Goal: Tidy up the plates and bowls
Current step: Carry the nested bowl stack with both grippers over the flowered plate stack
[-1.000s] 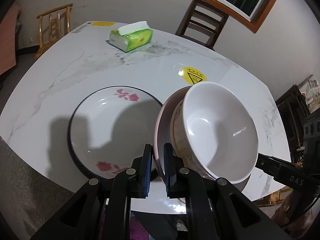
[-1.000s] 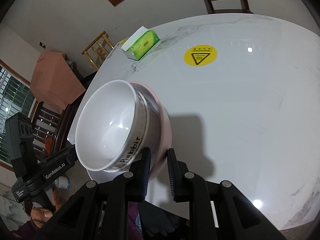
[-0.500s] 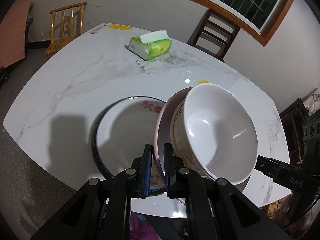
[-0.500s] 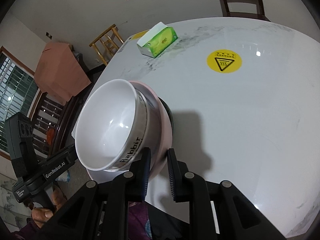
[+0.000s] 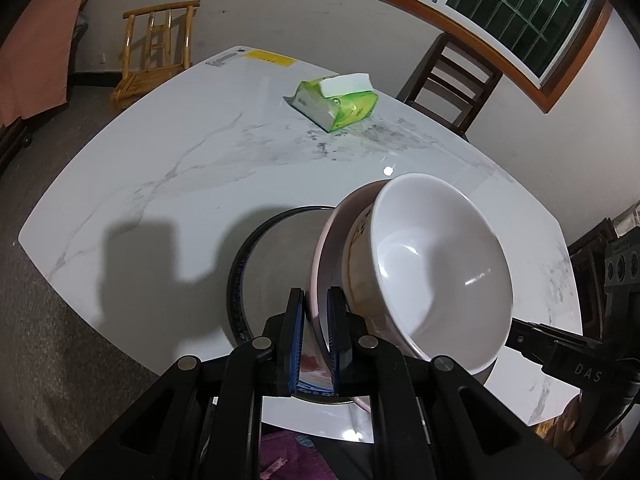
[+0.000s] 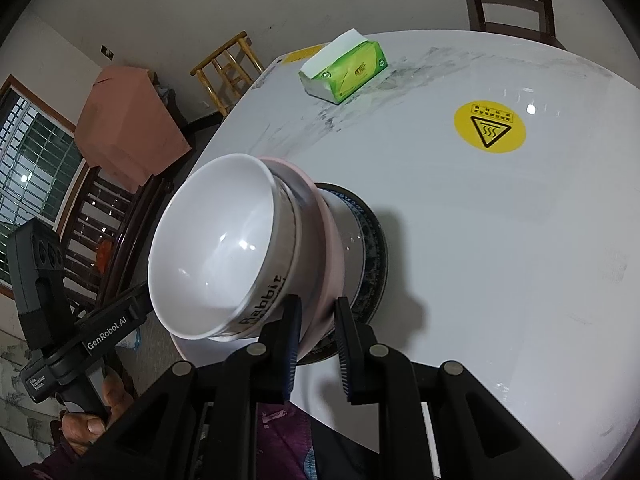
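My left claw [image 5: 313, 334] and right claw [image 6: 315, 338] each pinch the pink plate's [image 5: 325, 256] rim, white bowl [image 5: 436, 272] riding loose on it, over the dark-rimmed plate [image 5: 240, 276] on the surface [image 5: 168, 168]. Any tilt could slide that bowl off; uneven lowering could knock the rims together.

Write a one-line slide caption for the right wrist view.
Right gripper clamps pink plate carrying white bowl above blue-rimmed plate.

White walls, barred window [image 5: 516, 4], dark wooden chair [image 5: 452, 80], bamboo chair [image 5: 156, 48], marble table [image 5: 192, 168]
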Available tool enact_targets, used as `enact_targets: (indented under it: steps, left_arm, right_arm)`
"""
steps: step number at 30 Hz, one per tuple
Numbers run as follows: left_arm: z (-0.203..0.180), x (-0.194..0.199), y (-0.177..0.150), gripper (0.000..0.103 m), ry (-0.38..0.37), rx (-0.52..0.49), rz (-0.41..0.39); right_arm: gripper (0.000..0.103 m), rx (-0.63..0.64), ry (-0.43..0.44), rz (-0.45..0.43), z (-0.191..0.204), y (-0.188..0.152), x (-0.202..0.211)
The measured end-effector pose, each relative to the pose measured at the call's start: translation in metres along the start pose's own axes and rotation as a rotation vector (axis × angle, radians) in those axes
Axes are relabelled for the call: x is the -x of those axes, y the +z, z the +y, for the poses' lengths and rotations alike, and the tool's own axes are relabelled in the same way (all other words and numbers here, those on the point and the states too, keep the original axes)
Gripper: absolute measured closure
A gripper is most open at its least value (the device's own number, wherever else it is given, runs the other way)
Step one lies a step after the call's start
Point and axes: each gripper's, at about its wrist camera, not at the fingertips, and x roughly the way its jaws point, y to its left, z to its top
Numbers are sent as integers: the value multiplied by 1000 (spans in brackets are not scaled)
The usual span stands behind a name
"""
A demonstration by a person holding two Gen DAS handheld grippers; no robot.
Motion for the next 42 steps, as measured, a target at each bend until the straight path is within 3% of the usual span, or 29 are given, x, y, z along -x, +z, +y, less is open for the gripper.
enact_targets:
  steps: [42]
  left_arm:
    - [30, -24, 2, 96, 10, 52, 36]
  right_arm:
    - [86, -9, -1, 52, 8, 4, -28]
